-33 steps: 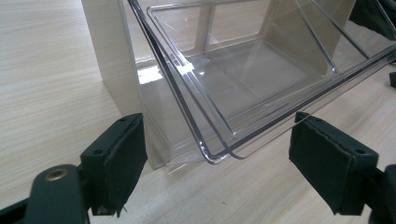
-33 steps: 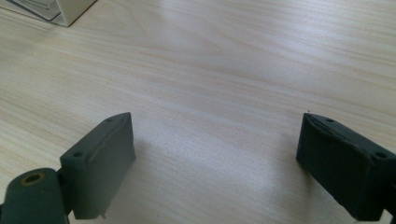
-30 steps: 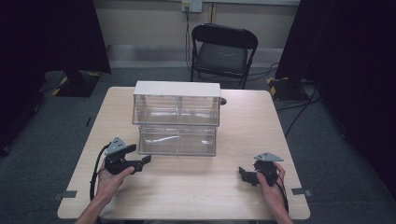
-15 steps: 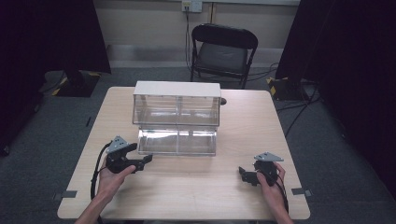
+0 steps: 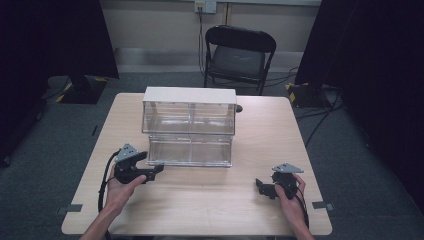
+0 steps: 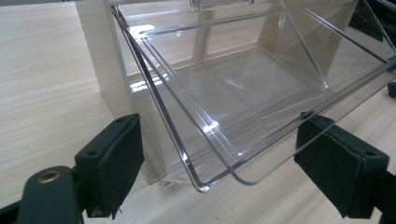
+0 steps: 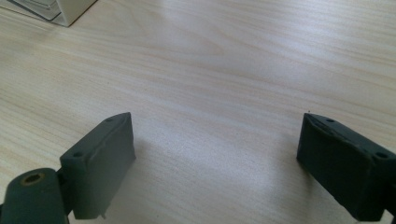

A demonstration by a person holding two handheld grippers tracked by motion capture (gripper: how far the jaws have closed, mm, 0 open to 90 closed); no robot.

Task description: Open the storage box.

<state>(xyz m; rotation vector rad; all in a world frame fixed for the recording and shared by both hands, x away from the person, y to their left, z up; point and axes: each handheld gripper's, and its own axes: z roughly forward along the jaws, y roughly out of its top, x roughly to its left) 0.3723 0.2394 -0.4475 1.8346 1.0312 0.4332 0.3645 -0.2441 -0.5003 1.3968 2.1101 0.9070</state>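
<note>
2 tiers on the clear plastic bin unit (image 5: 189,125) at table (image 5: 210,210) centre: the upper tier has 2 compartments side by side under a white top, both look empty. Lower bin (image 5: 191,150) is tipped out toward the person, also split in 2 by a divider, nothing visible inside either half.

Left gripper (image 5: 150,175) sits at the lower bin's front left corner, jaws wide apart. In the left gripper view that bin's (image 6: 243,93) rounded front corner sits between the jaws, neither pad touching it; tilted clear walls, bare floor inside.

Right gripper (image 5: 261,186) is at the table's front right, well apart from the bin unit, jaws wide, holding nothing. The right gripper view has bare wood between the pads and a corner of the bin unit (image 7: 60,11) at top left.

1 black folding chair (image 5: 239,55) behind the table.
</note>
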